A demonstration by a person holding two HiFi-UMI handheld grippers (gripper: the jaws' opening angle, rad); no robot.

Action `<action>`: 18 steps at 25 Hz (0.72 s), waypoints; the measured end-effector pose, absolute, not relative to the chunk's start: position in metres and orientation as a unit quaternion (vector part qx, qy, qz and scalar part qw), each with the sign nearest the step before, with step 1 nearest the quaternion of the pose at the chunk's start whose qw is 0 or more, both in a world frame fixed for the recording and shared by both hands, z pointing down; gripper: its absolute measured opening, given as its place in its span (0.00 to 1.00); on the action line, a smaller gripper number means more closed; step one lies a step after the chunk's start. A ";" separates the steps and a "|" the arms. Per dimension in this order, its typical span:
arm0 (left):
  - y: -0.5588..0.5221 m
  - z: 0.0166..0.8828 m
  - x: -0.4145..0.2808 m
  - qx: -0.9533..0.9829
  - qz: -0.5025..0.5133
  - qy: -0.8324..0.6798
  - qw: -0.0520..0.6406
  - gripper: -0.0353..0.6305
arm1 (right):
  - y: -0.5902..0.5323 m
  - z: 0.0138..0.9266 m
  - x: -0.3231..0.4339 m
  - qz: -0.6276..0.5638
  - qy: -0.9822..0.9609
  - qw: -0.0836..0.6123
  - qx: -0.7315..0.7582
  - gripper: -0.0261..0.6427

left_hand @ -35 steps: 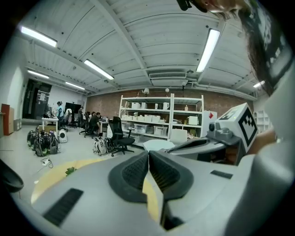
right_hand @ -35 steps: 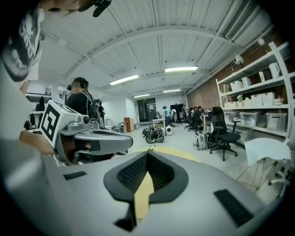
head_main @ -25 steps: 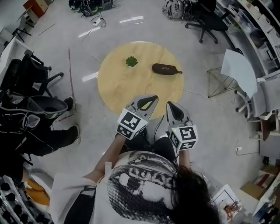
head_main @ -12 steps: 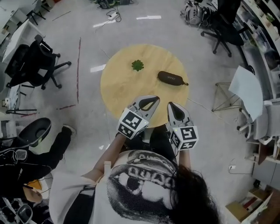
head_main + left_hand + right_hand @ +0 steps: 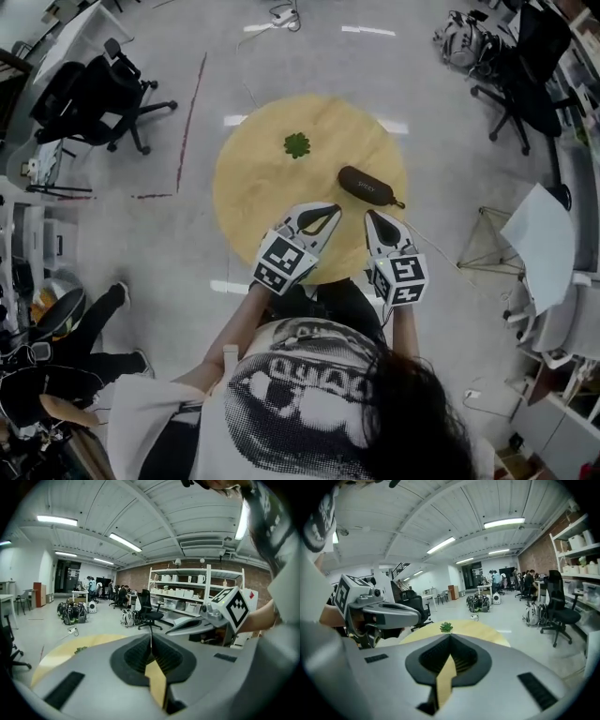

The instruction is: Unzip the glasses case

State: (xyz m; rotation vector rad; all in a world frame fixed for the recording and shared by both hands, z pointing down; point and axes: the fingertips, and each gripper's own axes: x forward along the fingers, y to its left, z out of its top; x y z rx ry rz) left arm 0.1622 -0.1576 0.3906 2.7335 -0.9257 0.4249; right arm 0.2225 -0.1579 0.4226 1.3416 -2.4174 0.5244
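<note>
On your left a black office chair (image 5: 94, 89) stands well clear of the round wooden table (image 5: 253, 178), with bare floor between them. A small green leafy thing (image 5: 297, 144) sits on the table's far half. Your left gripper (image 5: 334, 208) hangs over the near rim, its jaws pressed together with nothing between them. Just beyond its tip and to the right lies the glasses case (image 5: 366, 186). It is dark and closed, so you cannot see what is in it. In the head view its long axis runs from upper left to lower right, and the end with the small pull tab points toward the table's right rim, close to that edge. Your right gripper (image 5: 369, 215) is near the case's near side but apart from it, its jaws likewise closed on nothing. Further right, past open floor, stands another office chair (image 5: 525, 84).
</note>
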 end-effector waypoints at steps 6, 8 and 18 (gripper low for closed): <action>-0.168 0.406 0.159 0.907 0.157 -0.367 0.132 0.07 | -0.181 0.456 0.232 0.175 -0.868 0.210 0.415 0.04; -0.170 0.410 0.156 0.900 0.161 -0.382 0.136 0.07 | -0.190 0.468 0.232 0.165 -0.874 0.233 0.392 0.10; -0.165 0.431 0.150 0.874 0.179 -0.427 0.149 0.07 | -0.238 0.537 0.229 0.119 -0.889 0.359 0.259 0.39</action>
